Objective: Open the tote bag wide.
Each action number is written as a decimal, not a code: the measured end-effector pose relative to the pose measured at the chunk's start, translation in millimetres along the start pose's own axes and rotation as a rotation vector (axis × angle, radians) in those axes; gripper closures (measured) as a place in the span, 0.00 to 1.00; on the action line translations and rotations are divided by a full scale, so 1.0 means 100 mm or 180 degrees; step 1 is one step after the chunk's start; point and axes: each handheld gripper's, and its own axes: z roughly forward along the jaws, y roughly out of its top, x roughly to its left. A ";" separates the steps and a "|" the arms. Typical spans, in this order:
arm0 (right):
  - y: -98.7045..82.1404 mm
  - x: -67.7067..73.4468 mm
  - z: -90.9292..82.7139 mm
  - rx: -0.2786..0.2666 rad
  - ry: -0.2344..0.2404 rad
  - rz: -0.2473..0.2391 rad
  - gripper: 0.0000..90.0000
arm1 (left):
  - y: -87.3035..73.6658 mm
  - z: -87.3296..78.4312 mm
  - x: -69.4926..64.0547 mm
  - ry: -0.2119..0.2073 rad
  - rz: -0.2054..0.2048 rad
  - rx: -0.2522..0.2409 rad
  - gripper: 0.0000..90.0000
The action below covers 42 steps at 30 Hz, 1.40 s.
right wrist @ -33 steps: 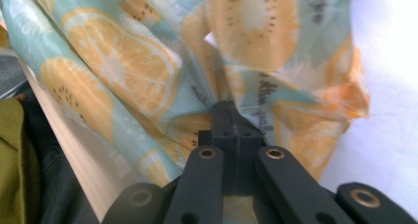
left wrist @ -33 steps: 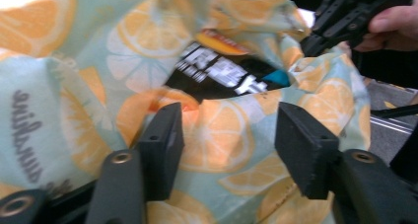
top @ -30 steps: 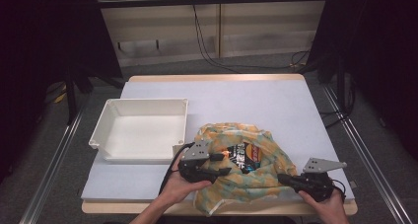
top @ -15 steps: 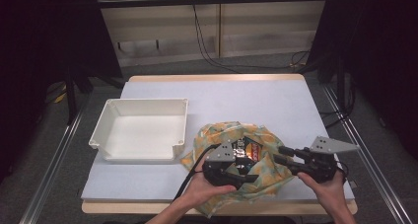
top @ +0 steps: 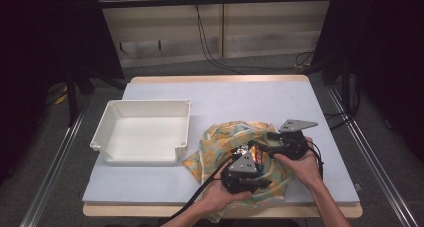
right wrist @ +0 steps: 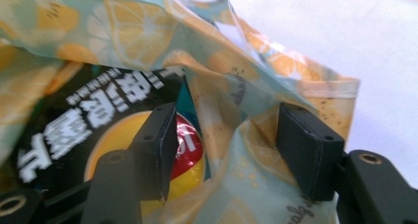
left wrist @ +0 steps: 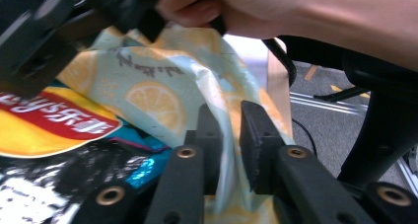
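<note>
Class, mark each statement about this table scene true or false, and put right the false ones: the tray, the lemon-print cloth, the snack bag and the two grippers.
1. The white tray holds the snack bag. False: it is empty; the snack bag lies in the cloth.
2. The lemon-print cloth lies right of the tray. True.
3. The left gripper has cloth between its jaws. True.
4. The right gripper is shut tight. False: its jaws stand apart, cloth loose between them.

left gripper (left wrist: 230, 135) jaws pinching lemon-print cloth (left wrist: 162, 93)
</note>
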 end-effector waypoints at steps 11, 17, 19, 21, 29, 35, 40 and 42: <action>-0.05 -0.35 0.09 -0.0138 -0.0209 0.0299 0.97 | -0.03 0.10 -0.18 -0.0037 0.0330 0.0111 0.99; -0.05 -0.55 0.20 -0.0059 -0.0283 0.0388 1.00 | -0.07 0.18 -0.23 -0.0003 0.0342 0.0163 1.00; -0.08 -0.60 0.25 -0.0033 -0.0277 0.0429 1.00 | -0.10 0.23 -0.24 0.0002 0.0347 0.0180 1.00; -0.11 -0.61 0.29 -0.0021 -0.0276 0.0442 1.00 | -0.15 0.27 -0.23 0.0016 0.0327 0.0196 1.00; -0.19 -0.63 0.39 0.0055 -0.0362 0.0425 1.00 | -0.23 0.36 -0.23 0.0061 0.0390 0.0331 1.00; -0.24 -0.67 0.40 0.0153 -0.0428 0.0415 1.00 | -0.23 0.38 -0.22 0.0037 0.0316 0.0392 1.00; -0.24 -0.63 0.39 0.0176 -0.0441 0.0364 0.98 | -0.21 0.38 -0.17 0.0013 0.0210 0.0419 0.99; -0.25 -0.62 0.36 0.0115 -0.0438 0.0409 0.95 | -0.22 0.38 -0.16 -0.0003 0.0157 0.0377 0.96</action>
